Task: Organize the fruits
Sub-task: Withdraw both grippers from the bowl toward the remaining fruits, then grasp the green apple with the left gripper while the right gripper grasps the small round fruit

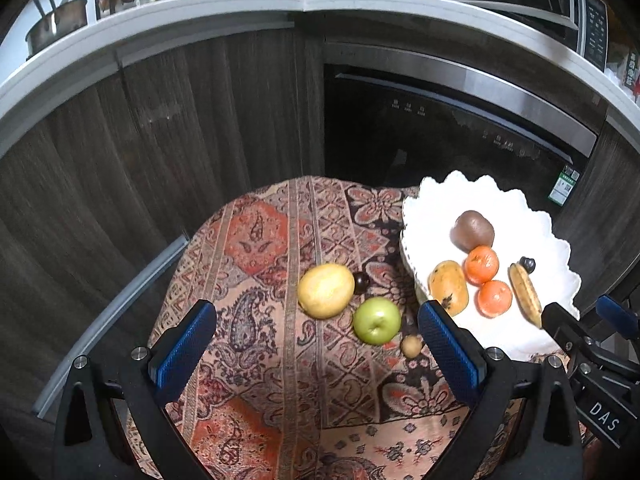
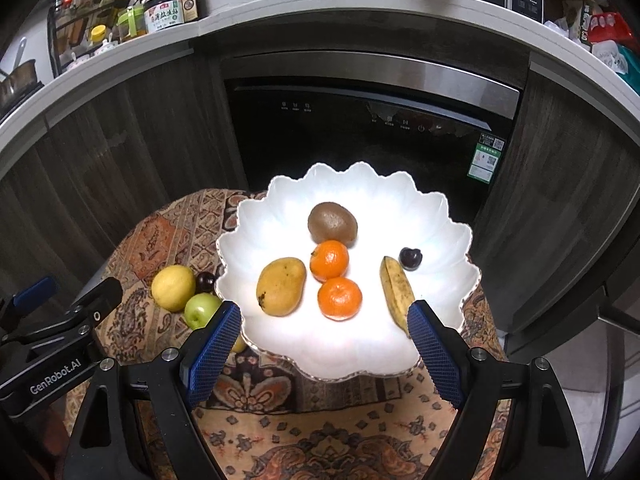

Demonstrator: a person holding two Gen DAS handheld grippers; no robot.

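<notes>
Both grippers, left and right, hung wide apart and empty above the patterned cloth, near the fruit-filled white bowl.

Right gripper jaws wide apart, nothing between pads, hovering over near rim of white scalloped bowl. Bowl contents: kiwi, two mandarins touching, mango, banana, dark cherry just beside banana tip. Left of bowl on patterned cloth: lemon, green apple, second cherry. Left gripper at lower left edge; jaw state unclear.
</notes>
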